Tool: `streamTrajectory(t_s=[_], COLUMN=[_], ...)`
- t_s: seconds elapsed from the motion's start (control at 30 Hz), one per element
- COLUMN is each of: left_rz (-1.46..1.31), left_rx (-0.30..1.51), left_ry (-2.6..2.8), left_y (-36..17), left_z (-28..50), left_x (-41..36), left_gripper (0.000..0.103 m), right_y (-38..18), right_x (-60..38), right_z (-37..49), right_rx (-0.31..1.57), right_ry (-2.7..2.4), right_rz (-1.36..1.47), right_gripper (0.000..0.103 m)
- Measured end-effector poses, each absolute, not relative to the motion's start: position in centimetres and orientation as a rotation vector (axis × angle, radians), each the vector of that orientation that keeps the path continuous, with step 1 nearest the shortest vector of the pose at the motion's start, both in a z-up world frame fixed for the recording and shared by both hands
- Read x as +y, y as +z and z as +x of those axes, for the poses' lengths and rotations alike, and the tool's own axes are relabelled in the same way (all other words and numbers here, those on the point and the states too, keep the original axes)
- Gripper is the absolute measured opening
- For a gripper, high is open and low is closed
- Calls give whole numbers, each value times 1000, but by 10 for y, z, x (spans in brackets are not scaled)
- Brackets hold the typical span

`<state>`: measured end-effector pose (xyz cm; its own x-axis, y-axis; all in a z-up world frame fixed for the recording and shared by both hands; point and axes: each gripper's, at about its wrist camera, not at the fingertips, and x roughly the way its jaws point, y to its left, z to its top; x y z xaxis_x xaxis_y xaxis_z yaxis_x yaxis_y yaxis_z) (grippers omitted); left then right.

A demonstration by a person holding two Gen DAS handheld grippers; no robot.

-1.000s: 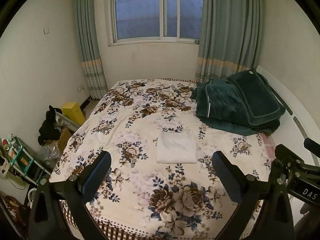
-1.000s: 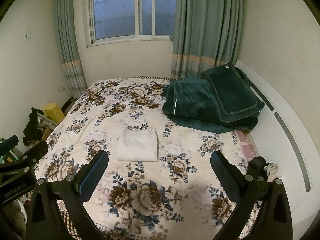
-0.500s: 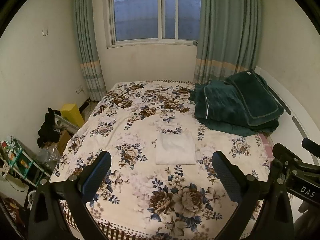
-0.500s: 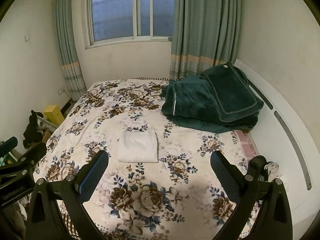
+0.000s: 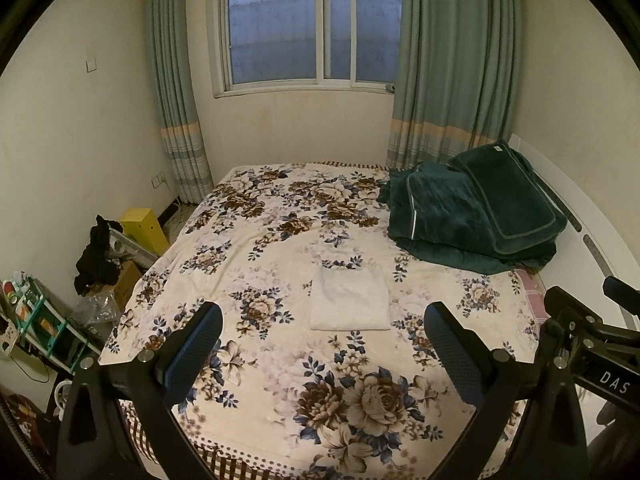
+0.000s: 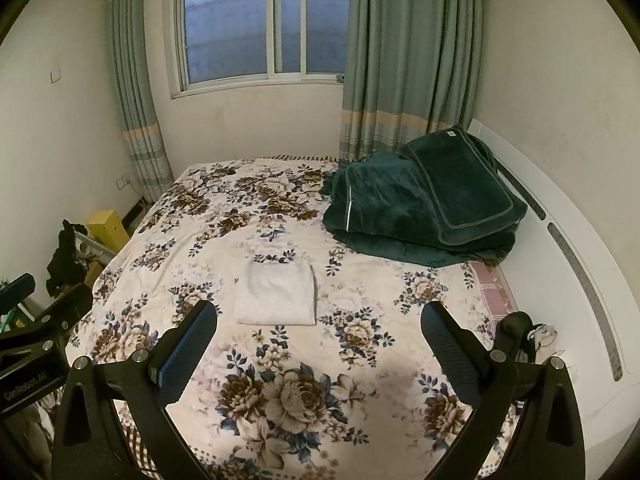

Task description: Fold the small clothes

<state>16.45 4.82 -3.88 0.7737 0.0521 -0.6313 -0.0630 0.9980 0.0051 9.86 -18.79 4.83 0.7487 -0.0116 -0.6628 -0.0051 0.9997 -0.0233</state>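
Observation:
A small white garment lies folded into a neat rectangle in the middle of the floral bed cover; it also shows in the right wrist view. My left gripper is open and empty, held above the near part of the bed, well back from the garment. My right gripper is open and empty too, at about the same distance. Each gripper's body shows at the edge of the other's view.
A pile of dark green bedding lies at the bed's far right by the white headboard. Left of the bed are a yellow box, dark clothes and a cluttered rack. A window and curtains stand behind.
Both grippers have drawn back and risen a little, so the bed and garment look slightly smaller. The garment has not moved.

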Motion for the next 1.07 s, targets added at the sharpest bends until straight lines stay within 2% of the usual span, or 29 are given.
streamTrajectory(t_s=[1.07], left_rz=[-6], left_rx=[661], left_ry=[79], left_y=[-27], left_z=[161], left_x=[44], left_gripper=[103], right_y=[46], right_x=[-187], right_z=[97], right_rx=[720], right_ry=[-20], right_rz=[-12], right_gripper=[103])
